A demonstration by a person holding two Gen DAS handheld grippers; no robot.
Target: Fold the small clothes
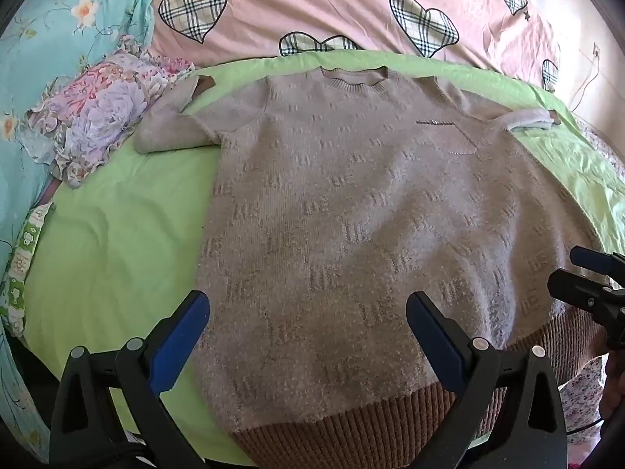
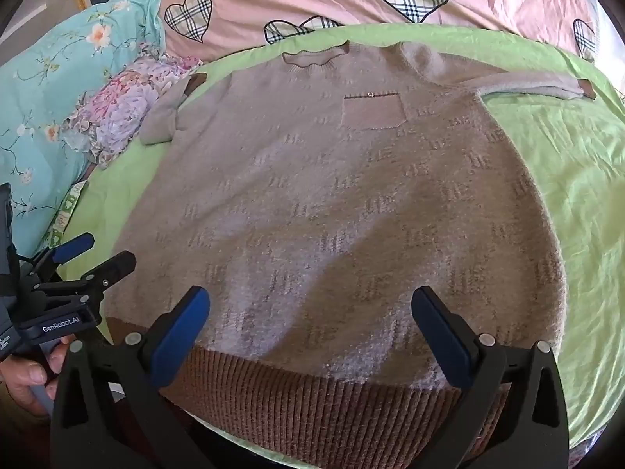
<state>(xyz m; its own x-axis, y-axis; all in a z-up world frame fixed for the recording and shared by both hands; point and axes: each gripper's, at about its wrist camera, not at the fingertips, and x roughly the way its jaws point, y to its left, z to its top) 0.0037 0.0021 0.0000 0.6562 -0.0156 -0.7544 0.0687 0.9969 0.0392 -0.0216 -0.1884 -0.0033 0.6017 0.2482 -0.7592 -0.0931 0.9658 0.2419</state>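
Observation:
A grey-beige knit sweater [image 1: 351, 203] lies spread flat, front up, on a green sheet [image 1: 117, 242]. It has a brown ribbed hem [image 2: 312, 402] at the near edge and a chest pocket [image 2: 371, 111]. Its left sleeve [image 1: 168, 125] is bunched, and the right sleeve [image 2: 539, 84] stretches out sideways. My left gripper [image 1: 306, 320] hovers open over the lower left part of the sweater, with nothing between its fingers. My right gripper [image 2: 310, 312] hovers open above the hem, also empty. Each gripper shows in the other's view: right gripper [image 1: 574, 269], left gripper [image 2: 107, 252].
A pink quilt with plaid hearts [image 1: 312, 4] lies beyond the collar. A teal floral pillow [image 1: 58, 39] and a purple floral cloth [image 1: 101, 113] sit at the left. A person's hand [image 2: 27, 375] holds the left gripper's handle. Bare green sheet lies on both sides of the sweater.

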